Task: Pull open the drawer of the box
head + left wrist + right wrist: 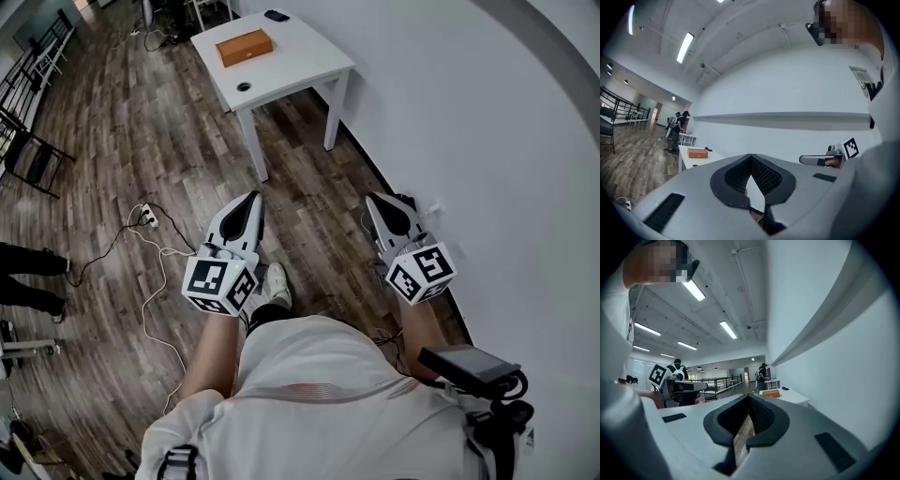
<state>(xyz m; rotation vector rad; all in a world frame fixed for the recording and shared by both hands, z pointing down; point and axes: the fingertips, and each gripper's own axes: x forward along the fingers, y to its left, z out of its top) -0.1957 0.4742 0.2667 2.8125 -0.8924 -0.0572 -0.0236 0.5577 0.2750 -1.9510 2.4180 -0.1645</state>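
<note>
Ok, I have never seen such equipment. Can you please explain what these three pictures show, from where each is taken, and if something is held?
No robot: a person holds a two-jaw tool in each hand, the left gripper and the right gripper. One picture comes from a camera on the person's head, looking down; the other two from cameras on the grippers. Both pairs of jaws are shut, holding nothing. Ahead stands a white table with an orange box, a dark flat thing and a small round thing.

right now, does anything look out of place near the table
Nothing on the table looks off; the box sits flat. Only a loose cable and power strip trail across the floor.
</note>
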